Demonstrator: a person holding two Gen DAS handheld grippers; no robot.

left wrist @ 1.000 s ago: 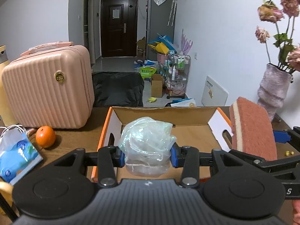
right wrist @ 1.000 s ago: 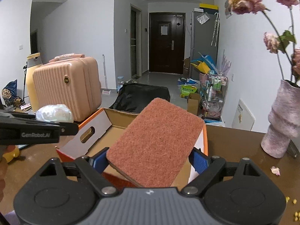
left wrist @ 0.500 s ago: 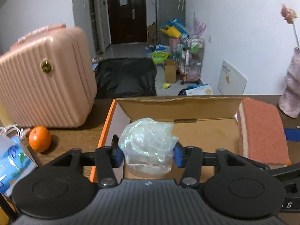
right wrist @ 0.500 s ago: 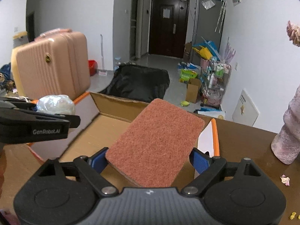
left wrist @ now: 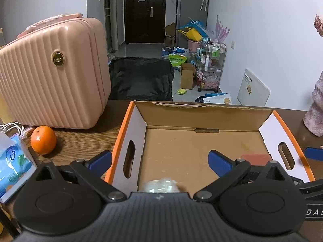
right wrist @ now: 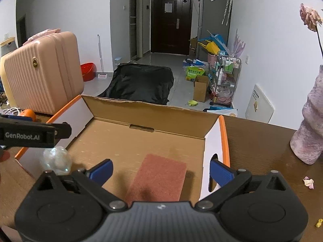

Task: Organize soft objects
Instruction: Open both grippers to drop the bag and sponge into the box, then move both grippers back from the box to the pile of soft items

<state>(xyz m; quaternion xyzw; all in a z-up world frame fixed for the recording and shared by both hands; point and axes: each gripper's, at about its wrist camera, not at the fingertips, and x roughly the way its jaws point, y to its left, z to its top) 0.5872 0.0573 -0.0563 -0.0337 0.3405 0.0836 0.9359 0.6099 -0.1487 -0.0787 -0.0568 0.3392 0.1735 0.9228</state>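
An open cardboard box (left wrist: 201,119) with orange rims sits on the wooden table; it also shows in the right wrist view (right wrist: 141,119). A crumpled clear plastic bag (left wrist: 160,186) lies at the box's near edge, blurred, below my open left gripper (left wrist: 159,159); it also shows in the right wrist view (right wrist: 57,160). A reddish-brown scouring sponge (right wrist: 159,178) lies flat on the box floor under my open right gripper (right wrist: 160,170); its edge shows in the left wrist view (left wrist: 255,158). Both grippers are empty above the box.
A pink suitcase (left wrist: 52,74) stands left of the box, with an orange (left wrist: 43,139) and a blue tissue pack (left wrist: 12,165) in front of it. A pink vase (right wrist: 309,129) stands right of the box. Petal bits (right wrist: 308,182) lie on the table.
Both grippers have opened. The plastic bag dropped from the left gripper and the sponge from the right gripper into the box.
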